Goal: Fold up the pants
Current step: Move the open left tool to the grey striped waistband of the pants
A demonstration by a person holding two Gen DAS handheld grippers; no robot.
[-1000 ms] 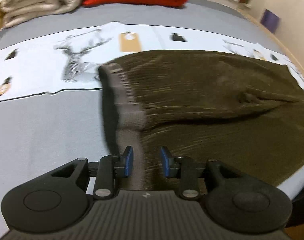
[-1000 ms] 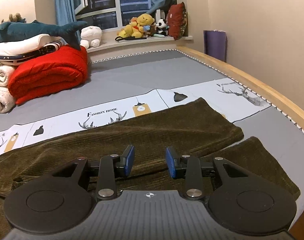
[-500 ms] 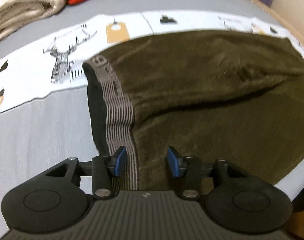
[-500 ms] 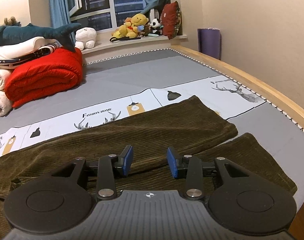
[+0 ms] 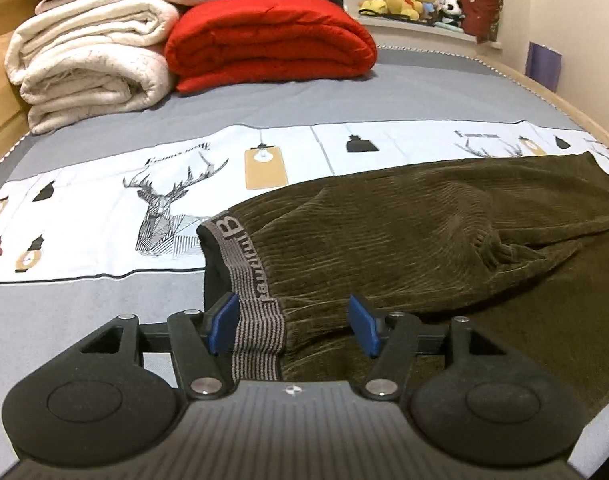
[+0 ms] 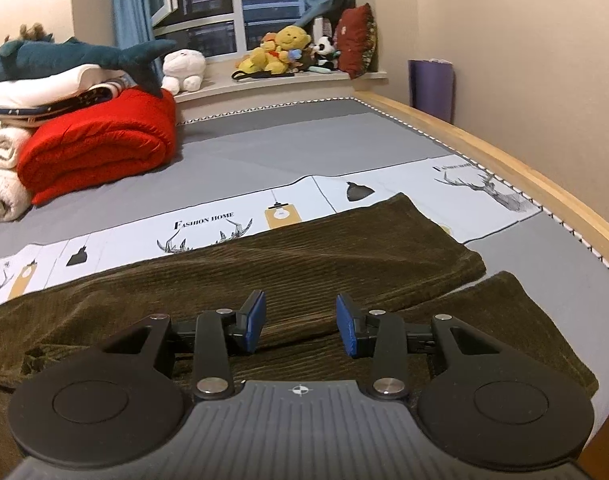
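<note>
Since a second ago the left gripper has tipped its view up from the cloth, so the far end of the bed now shows, and its jaws have spread from narrow to wide; they are opening now. The striped grey waistband of the pants runs between the blue pads, close against the left one, yet neither pad presses on it, so nothing is gripped.

The pants are olive-brown corduroy and lie flat on the grey bed, across its near half. Their waist end is at the left, by the left gripper, and the legs stretch away to the right. The upper leg partly covers the white printed strip of the sheet with its stag drawings.

The right gripper has kept its place over the legs. Its jaws stand partly apart, with only the cloth surface beneath them and no fold caught between the pads. In its view the two leg ends lie at the right, one slightly nearer than the other, short of the wooden bed rail.

At the far left of the bed sit a folded red quilt and, just beside it, rolled cream blankets. Plush toys line the windowsill at the far side.
</note>
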